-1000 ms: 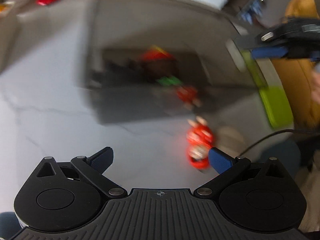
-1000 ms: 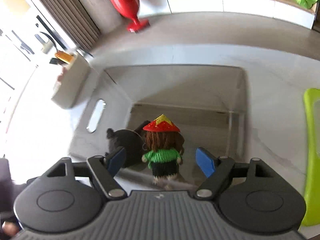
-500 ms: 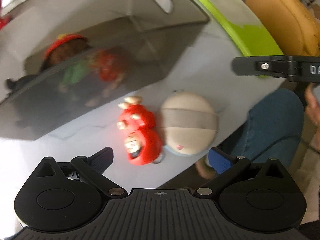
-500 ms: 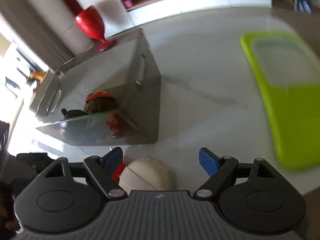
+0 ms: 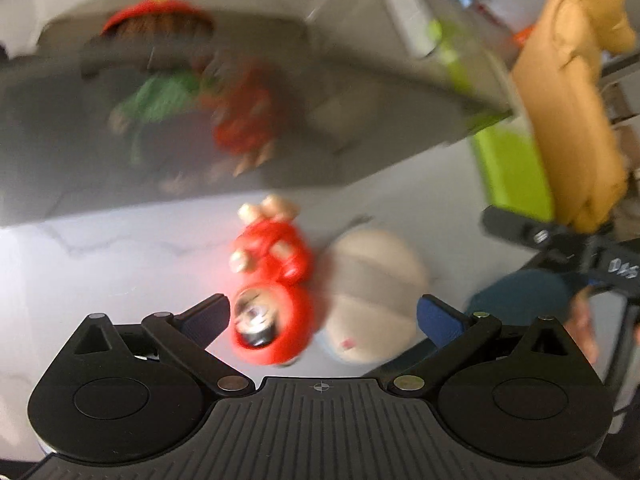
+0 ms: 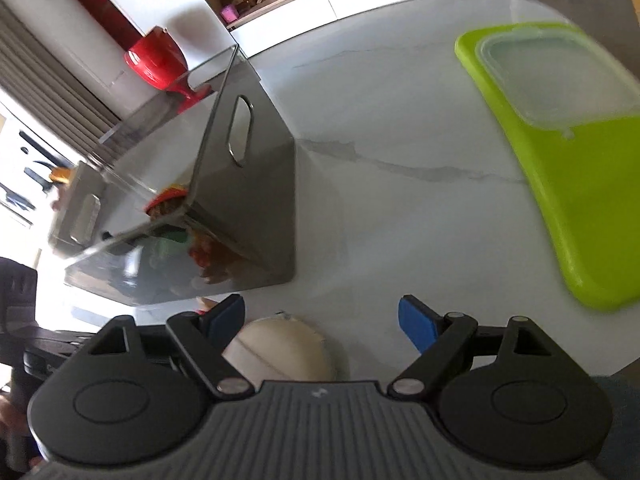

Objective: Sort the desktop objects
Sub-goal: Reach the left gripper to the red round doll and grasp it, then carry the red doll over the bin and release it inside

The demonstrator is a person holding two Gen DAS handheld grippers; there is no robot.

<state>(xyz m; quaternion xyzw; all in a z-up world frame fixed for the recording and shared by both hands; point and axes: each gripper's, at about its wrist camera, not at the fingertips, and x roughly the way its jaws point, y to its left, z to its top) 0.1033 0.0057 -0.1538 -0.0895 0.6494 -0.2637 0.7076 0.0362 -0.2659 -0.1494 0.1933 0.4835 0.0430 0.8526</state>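
A red toy figure (image 5: pixel 272 284) lies on the pale table beside a round beige plush (image 5: pixel 372 296). Both sit in front of a clear grey bin (image 5: pixel 360 128). Inside the bin stands a knitted doll (image 5: pixel 160 60) with a red hat and green top. My left gripper (image 5: pixel 324 316) hovers open just over the two toys, the red figure near its left pad. My right gripper (image 6: pixel 320 316) is open too, low over the beige plush (image 6: pixel 284 348), which shows between its blue pads without contact. The grey bin (image 6: pixel 240 184) stands ahead on the left.
A lime-green tray (image 6: pixel 572 200) with a clear lid (image 6: pixel 556 76) lies on the table's right side. A tan cushion (image 5: pixel 572 92) sits past the table edge. The right hand tool (image 5: pixel 560 248) shows at the right in the left wrist view. A red vase (image 6: pixel 160 60) stands far behind.
Both grippers came down from over the bin toward the red figure and the beige plush in front of it. The toys now look larger and closer. Both stayed open.
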